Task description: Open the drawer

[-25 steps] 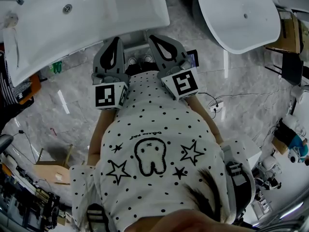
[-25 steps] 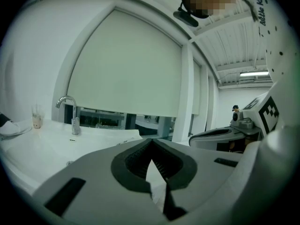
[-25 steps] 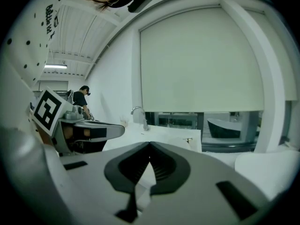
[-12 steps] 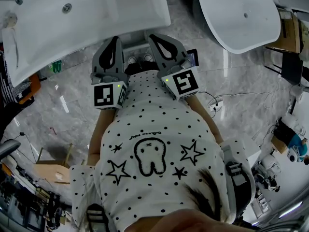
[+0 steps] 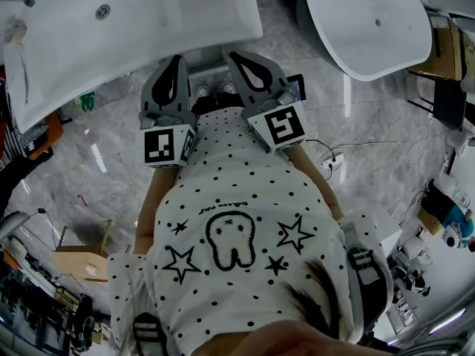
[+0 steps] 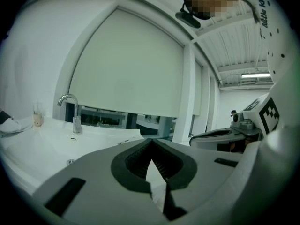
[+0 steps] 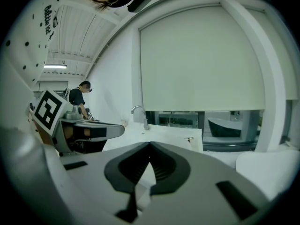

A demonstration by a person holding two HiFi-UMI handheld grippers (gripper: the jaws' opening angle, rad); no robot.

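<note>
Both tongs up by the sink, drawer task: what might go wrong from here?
Left tongs and right tongs are both shut and empty; neither can take a handle until it opens.
No drawer front or handle shows in any view, so the reach may be blind.
Their tips sit close to the basin edge and might knock it.

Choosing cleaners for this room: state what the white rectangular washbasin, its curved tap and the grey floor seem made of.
White rectangular washbasin: probably glazed ceramic or cast resin; smooth, seamless, glossy.
Curved silver tap: polished metal, likely chrome-plated; bright mirror-like highlights.
Grey veined floor: polished marble or marble-look tile; pale veins, reflected light streaks.
</note>
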